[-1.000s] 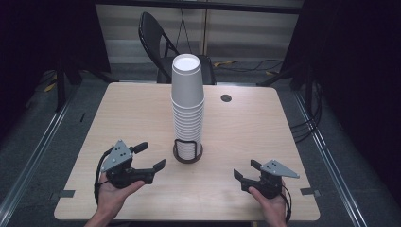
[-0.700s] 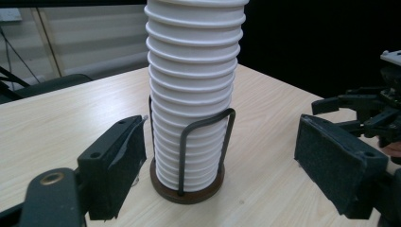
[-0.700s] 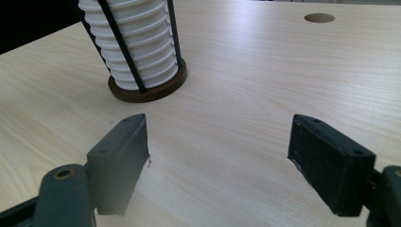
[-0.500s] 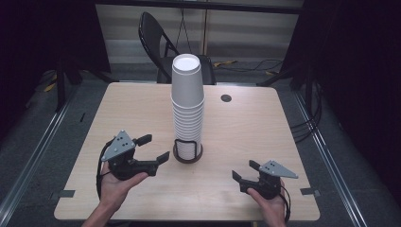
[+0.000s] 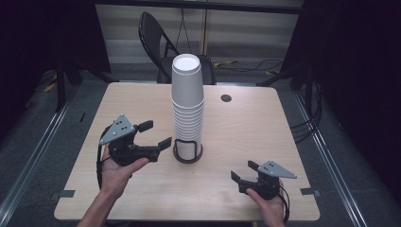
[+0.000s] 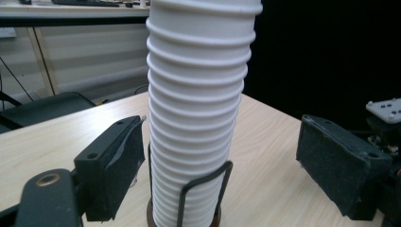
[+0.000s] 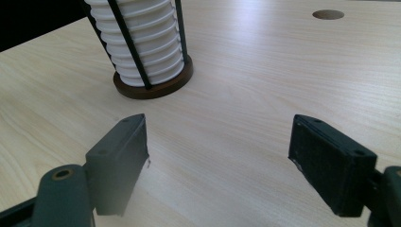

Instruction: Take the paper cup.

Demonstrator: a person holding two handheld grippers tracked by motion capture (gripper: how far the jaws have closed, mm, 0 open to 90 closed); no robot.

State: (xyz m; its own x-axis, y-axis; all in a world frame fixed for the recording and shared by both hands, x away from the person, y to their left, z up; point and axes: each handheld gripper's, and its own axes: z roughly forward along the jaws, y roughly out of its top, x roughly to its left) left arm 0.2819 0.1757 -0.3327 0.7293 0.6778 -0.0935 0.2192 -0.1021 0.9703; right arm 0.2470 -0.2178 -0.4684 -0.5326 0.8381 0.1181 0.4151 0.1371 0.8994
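Note:
A tall stack of white paper cups stands upright in a dark wire holder with a round base at the table's middle. My left gripper hovers just left of the holder, pointing at it. Its jaws have just been opening and nothing is between them. In the left gripper view the cup stack and a holder wire rise close ahead of my left gripper. My right gripper rests open near the front right. In the right gripper view my right gripper faces the cup stack and holder base across bare wood.
The wooden table has a small round hole at the back right. A black folding chair stands behind the far edge. Metal rails and cables run along the floor on both sides.
The left hand has lifted its gripper off the table and brought it a little nearer the holder. The right gripper has stayed where it was.

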